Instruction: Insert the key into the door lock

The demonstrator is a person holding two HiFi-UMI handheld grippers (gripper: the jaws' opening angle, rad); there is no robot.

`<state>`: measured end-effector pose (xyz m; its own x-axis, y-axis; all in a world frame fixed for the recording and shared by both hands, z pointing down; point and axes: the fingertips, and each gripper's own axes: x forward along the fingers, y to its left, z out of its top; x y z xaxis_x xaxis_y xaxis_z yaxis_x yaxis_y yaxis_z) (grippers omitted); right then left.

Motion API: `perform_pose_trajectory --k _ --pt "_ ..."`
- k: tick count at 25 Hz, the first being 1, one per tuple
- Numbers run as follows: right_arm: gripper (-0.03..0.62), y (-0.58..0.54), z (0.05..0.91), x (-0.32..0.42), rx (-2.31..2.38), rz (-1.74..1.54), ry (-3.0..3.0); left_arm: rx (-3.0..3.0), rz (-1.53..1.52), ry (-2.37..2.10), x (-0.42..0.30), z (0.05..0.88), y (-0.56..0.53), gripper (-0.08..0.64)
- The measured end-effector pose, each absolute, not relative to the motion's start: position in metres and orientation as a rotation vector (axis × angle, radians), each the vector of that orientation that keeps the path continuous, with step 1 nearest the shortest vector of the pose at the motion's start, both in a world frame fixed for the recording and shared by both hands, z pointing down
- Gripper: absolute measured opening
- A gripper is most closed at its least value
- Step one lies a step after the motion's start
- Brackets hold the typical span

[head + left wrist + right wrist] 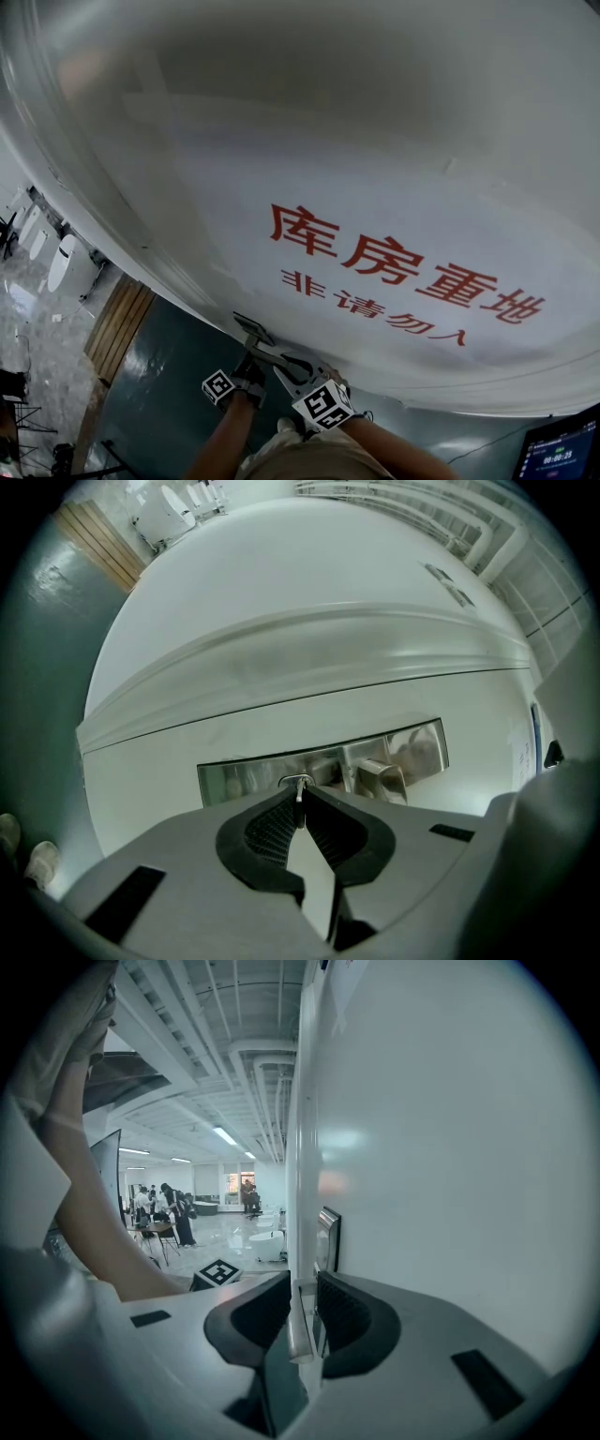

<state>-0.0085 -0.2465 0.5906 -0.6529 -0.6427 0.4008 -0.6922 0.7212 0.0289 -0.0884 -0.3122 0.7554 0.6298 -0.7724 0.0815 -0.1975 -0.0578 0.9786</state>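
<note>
Our left gripper [300, 797] has its jaws closed on the key [300, 790]. The key is a thin metal blade pinched edge-on between the ribbed pads, with its tip right at the keyhole [297, 781] in the chrome lock plate [244, 778]. Our right gripper [300, 1288] has its jaws closed round the door handle [297, 1321], the silver lever running down between the pads. A sliver of light shows on one side of the lever, so we judge that hold light rather than tight. Plate and handle both sit on the white door [375, 141], close to its edge and well apart from the red lettering [403, 267].

We judge the step in hand to be the insertion itself: the key is lined up and is touching or just entering the slot. The next move calls for a straight push along the blade's own axis. The blade must stay square with the slot while the right gripper steadies the door against the push.

We cannot tell how deep the blade sits, because the pads cover most of it and the keyhole is tiny in the left gripper view. The key's bow is buried between the jaws. In the head view the two grippers crowd together near the bottom edge of the picture and mostly hide the lock. The right gripper view shows the plate only edge-on.
</note>
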Motion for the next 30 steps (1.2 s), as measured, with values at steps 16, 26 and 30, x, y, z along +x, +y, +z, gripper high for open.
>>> perform_pose_trajectory --k 16,26,30 --pt "0.092 -0.2468 0.5938 -0.0103 1.023 0.177 -2.533 1.634 -0.535 -0.854 -0.0903 0.7575 -0.3158 0.034" --pt "0.092 -0.2452 0.5934 -0.0108 1.027 0.165 -2.528 1.584 -0.587 -0.827 -0.0895 0.7561 -0.3144 0.032" --pt "0.092 -0.2455 0.5947 -0.0078 1.034 0.161 -2.518 1.558 -0.621 -0.796 -0.0883 0.7569 -0.3175 0.032"
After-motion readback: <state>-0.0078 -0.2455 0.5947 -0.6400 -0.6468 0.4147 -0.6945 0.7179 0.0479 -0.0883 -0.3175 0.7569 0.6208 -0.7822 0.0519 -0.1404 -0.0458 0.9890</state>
